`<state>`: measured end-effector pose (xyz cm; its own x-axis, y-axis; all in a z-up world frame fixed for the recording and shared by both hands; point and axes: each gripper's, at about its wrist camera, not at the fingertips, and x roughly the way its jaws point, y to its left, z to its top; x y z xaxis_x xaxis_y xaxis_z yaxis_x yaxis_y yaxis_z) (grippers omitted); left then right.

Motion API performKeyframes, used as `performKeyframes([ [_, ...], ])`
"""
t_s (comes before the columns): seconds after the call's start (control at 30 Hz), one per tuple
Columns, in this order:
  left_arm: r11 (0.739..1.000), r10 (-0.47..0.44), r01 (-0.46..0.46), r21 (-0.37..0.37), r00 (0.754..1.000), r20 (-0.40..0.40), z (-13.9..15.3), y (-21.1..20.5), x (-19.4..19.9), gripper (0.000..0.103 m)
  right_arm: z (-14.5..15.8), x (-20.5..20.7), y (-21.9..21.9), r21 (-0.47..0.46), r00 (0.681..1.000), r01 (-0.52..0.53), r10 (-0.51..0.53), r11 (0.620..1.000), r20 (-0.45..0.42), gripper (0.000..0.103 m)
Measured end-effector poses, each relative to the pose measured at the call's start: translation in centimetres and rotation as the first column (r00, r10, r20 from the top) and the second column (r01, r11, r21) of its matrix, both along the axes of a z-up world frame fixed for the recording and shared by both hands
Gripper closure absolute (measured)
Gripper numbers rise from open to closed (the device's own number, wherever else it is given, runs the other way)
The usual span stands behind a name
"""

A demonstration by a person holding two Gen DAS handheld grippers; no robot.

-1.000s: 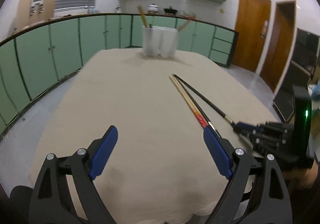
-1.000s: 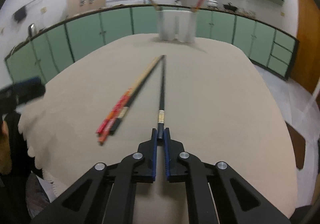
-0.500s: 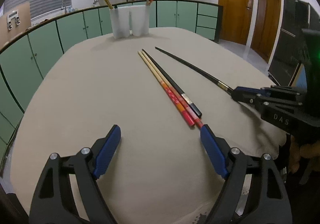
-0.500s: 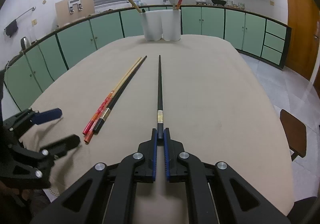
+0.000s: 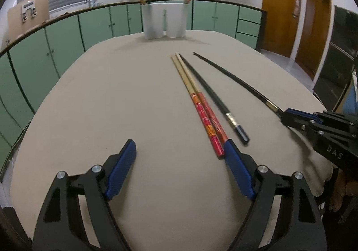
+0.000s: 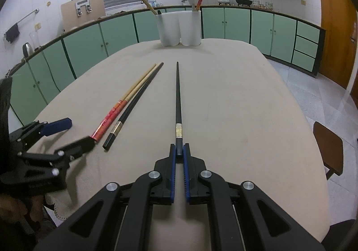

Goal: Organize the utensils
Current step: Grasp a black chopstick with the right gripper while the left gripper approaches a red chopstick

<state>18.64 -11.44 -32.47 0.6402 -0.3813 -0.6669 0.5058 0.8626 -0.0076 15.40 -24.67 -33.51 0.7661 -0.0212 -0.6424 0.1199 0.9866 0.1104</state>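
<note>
My right gripper point(image 6: 179, 150) is shut on the butt end of a black chopstick point(image 6: 177, 98), which points away along the table; it also shows in the left wrist view point(image 5: 232, 81). My left gripper point(image 5: 179, 150) is open, its right finger just beside the red ends of two red-and-wood chopsticks point(image 5: 197, 103). A second black chopstick point(image 5: 214, 98) lies next to them. Two white holder cups point(image 5: 164, 20) stand at the table's far end, one with a wooden stick, one with a red stick.
The table point(image 5: 111, 98) has a beige cloth with a scalloped front edge. Green cabinets ring the room. A brown stool point(image 6: 329, 150) stands to the right of the table. Wooden doors point(image 5: 282, 7) are at far right.
My left gripper has swung and moved closer to the red-and-wood chopsticks, its right finger now at their ends. My right gripper keeps its hold on the black chopstick.
</note>
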Motion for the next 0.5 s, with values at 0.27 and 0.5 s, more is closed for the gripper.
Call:
performKeyframes([
  [0.27, 1.0, -0.028, 0.028, 0.003, 1.0, 0.009, 0.2, 0.1, -0.5, 0.043, 0.0, 0.0, 0.1, -0.005, 1.0, -0.001, 0.001, 1.0, 0.0, 0.096],
  [0.5, 1.0, 0.002, -0.002, -0.029, 1.0, 0.002, 0.2, 0.9, 0.1, 0.092, 0.0, 0.5, 0.4, -0.004, 1.0, -0.003, 0.003, 1.0, 0.006, 0.085],
])
